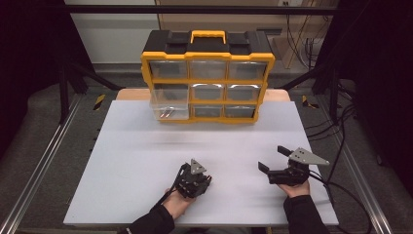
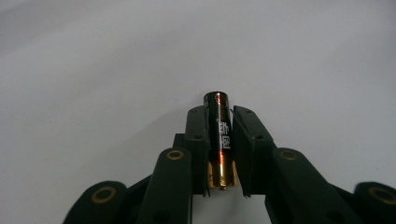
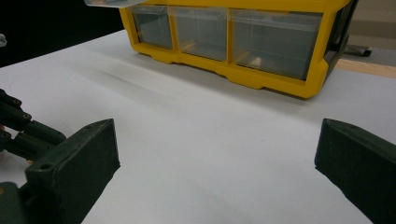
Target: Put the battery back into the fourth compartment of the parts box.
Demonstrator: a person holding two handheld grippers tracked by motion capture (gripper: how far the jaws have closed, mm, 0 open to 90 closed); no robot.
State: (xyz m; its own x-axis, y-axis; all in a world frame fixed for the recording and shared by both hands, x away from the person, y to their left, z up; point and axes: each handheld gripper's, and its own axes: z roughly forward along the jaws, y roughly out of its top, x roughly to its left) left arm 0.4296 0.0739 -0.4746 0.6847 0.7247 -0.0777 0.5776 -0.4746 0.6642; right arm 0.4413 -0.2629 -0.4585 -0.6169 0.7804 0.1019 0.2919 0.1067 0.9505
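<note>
Clamped between my left gripper's (image 2: 219, 154) pads is a black-and-gold battery (image 2: 219, 135), its black end poking past the tips toward twelve o'clock, low over the white board (image 1: 146, 161). Over at three o'clock my right gripper (image 1: 272, 158) holds its jaws wide with nothing between them. Up at twelve o'clock stands the yellow drawer organizer (image 1: 208, 78), one clear drawer (image 1: 169, 102) pulled out.

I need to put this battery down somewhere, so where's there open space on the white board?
The widest bare stretch of the white board lies between the yellow drawer organizer and the two hand-held grippers. The strip right under its pulled-out drawer is tighter. The near edge is crowded by the left hand-held gripper, shut on the battery, and the open right one.
</note>
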